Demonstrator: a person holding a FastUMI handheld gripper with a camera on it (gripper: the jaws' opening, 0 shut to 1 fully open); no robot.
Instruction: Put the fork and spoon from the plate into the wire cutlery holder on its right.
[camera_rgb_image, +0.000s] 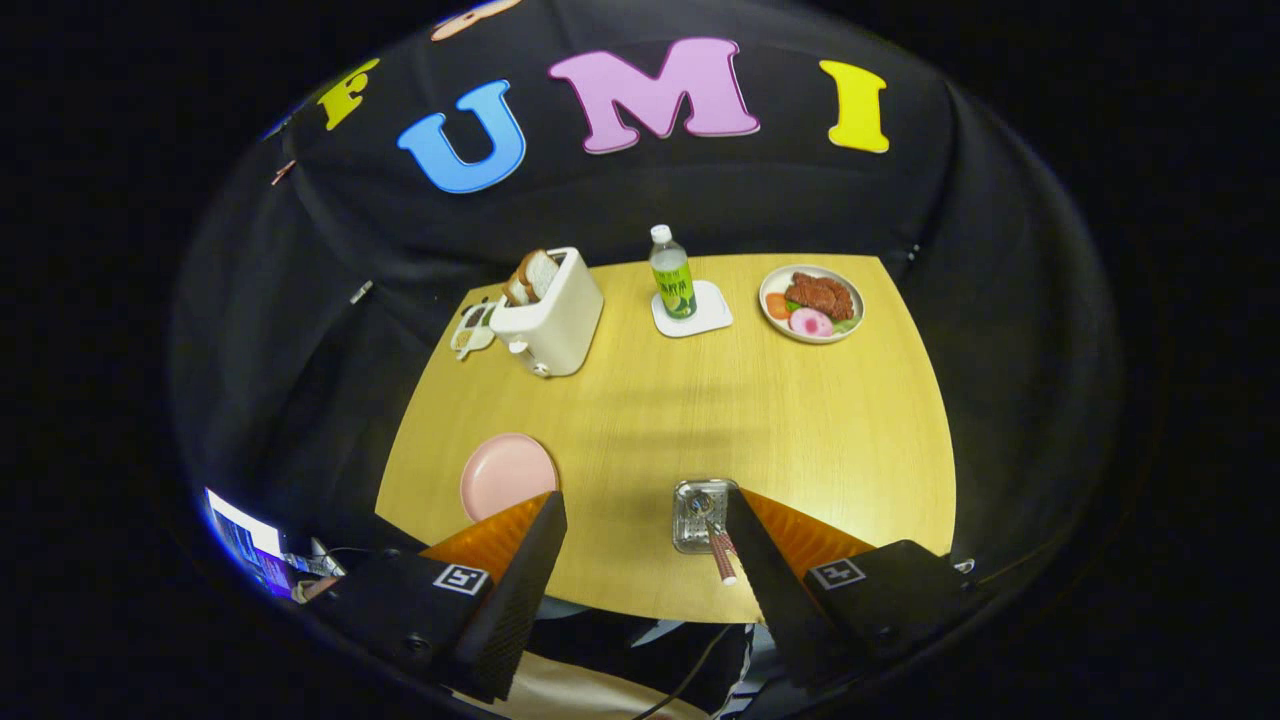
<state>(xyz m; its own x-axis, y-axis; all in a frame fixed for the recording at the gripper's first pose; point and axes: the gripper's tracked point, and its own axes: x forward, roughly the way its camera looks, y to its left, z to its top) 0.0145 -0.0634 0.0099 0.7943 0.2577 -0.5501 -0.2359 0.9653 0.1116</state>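
Clearly, from the gripper view, your hand-held gripper (645, 545) is high above the near part of the table (700, 420), its two fingers spread wide with nothing between them. The pink plate (507, 475) lies just ahead of the left finger, and it looks bare; no fork or spoon is visible on it. The wire cutlery holder (700, 515) stands to the plate's right, touching the inner edge of the right finger in this view, and a red-handled utensil (722, 558) leans out of it toward you. Whether both pieces are inside, you cannot tell from here; the finger hides part of the holder.

So, in my judgement, the step in hand is checking and backing off. Keep the fingers apart, lift straight, and tilt the view a little so the holder's mouth comes clear of the right finger before you call it done. Avoid brushing that leaning handle; it could tip the light holder.

For room: the holder sits near the table's front edge, so do not nudge it toward you. The wide middle of the table is open. The toaster (548, 315), the bottle (672, 285) on its coaster, and the food plate (812, 303) stand well apart at the far side.
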